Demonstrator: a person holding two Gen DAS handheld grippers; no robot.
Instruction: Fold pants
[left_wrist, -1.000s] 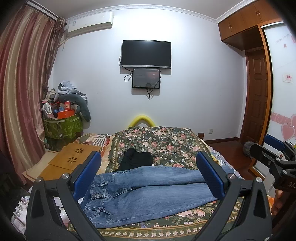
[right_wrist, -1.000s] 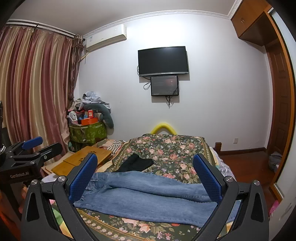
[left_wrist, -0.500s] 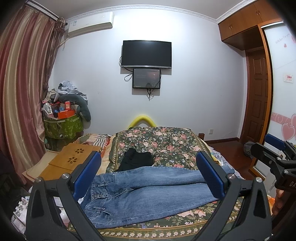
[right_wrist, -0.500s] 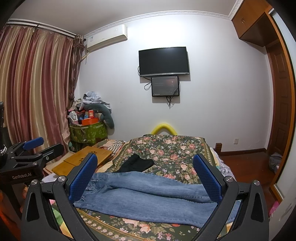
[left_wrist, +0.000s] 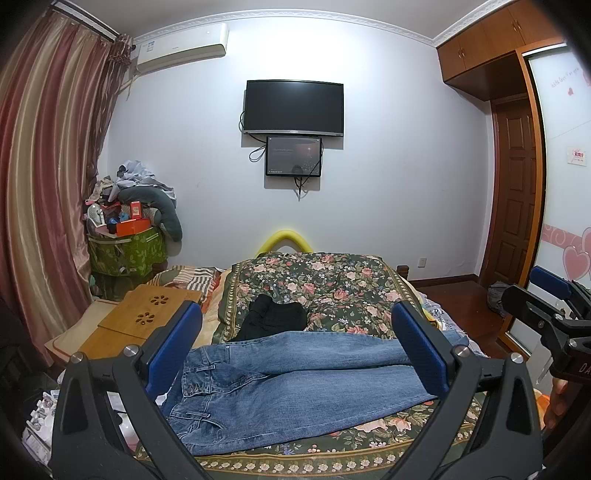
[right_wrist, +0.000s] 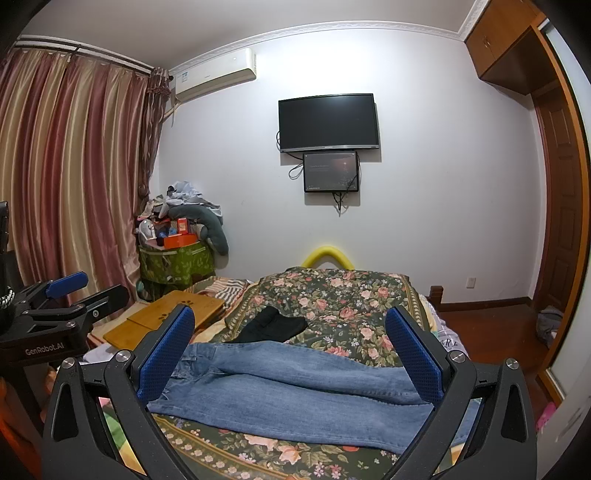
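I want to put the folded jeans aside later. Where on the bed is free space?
The flowered cover is bare beyond the jeans and right of the black garment, up to the far edge. The left side is crowded: a wooden board and a heaped green bag.

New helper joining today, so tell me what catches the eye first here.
Blue jeans lie spread flat across the near end of a floral bedspread, waistband to the left. Both tongs, left and right, hang open above them. A dark television is mounted on the far wall.
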